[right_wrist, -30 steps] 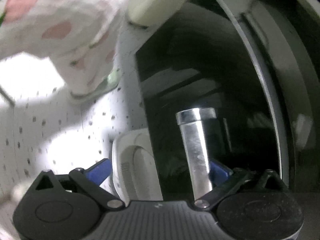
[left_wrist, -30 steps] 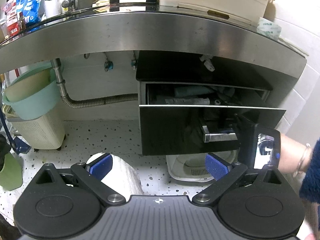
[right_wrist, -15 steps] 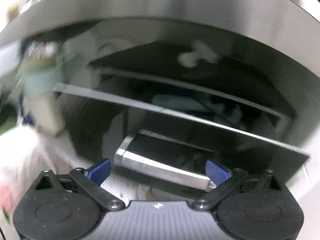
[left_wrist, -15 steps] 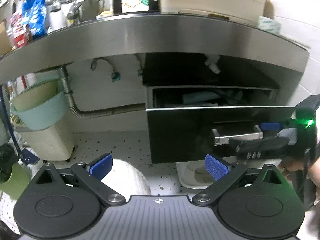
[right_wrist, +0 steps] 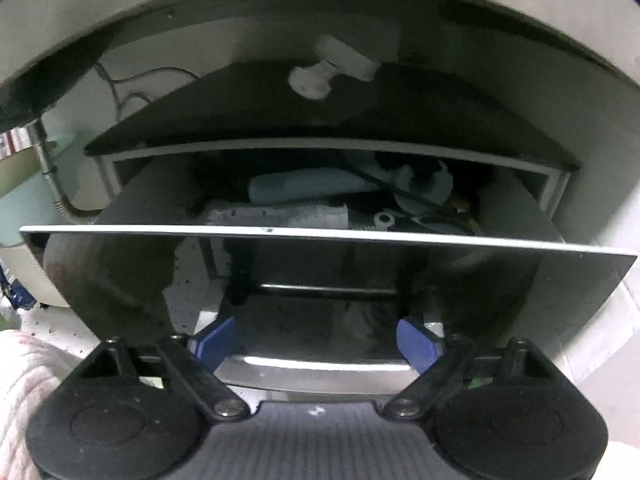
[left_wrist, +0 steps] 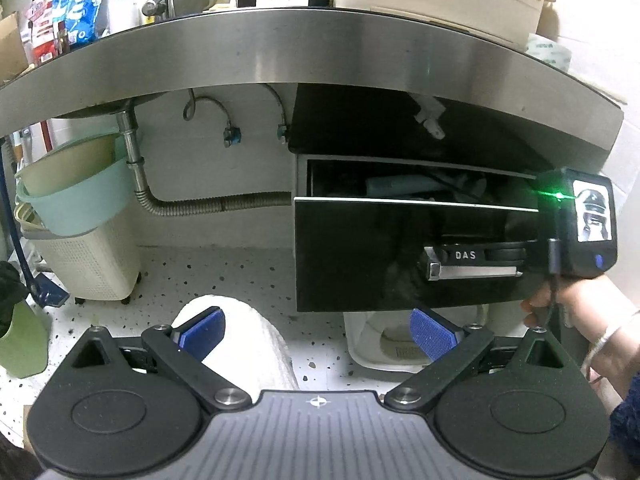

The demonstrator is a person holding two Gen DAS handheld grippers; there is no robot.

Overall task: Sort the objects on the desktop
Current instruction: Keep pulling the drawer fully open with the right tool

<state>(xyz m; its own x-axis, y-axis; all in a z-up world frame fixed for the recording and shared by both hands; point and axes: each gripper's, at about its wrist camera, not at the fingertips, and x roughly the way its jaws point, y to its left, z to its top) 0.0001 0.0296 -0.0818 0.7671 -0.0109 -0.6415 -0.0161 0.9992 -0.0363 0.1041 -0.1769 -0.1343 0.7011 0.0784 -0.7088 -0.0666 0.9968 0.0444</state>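
A black glossy drawer [left_wrist: 360,256] under the steel counter stands partly pulled out, with a metal handle [left_wrist: 472,270] on its front. Inside lie a light-blue tube [right_wrist: 304,190], a white tube and cables. My right gripper [right_wrist: 316,342] is open, level, with its blue pads on either side of the handle [right_wrist: 316,364], close against the drawer front [right_wrist: 120,276]. In the left wrist view the right gripper [left_wrist: 500,258] reaches the handle from the right. My left gripper [left_wrist: 318,334] is open and empty, held back from the drawer above the floor.
A steel counter edge [left_wrist: 280,48] spans the top, with bottles and packets on it. A drain hose [left_wrist: 192,206], stacked basins [left_wrist: 76,196] and a cream basket [left_wrist: 88,264] stand at the left. A white slipper [left_wrist: 256,344] and a white tub [left_wrist: 384,348] lie on the speckled floor.
My right gripper has swung from a tilted pose to level and moved up to the drawer handle. The left gripper has drawn back and risen a little. The drawer stays partly open.
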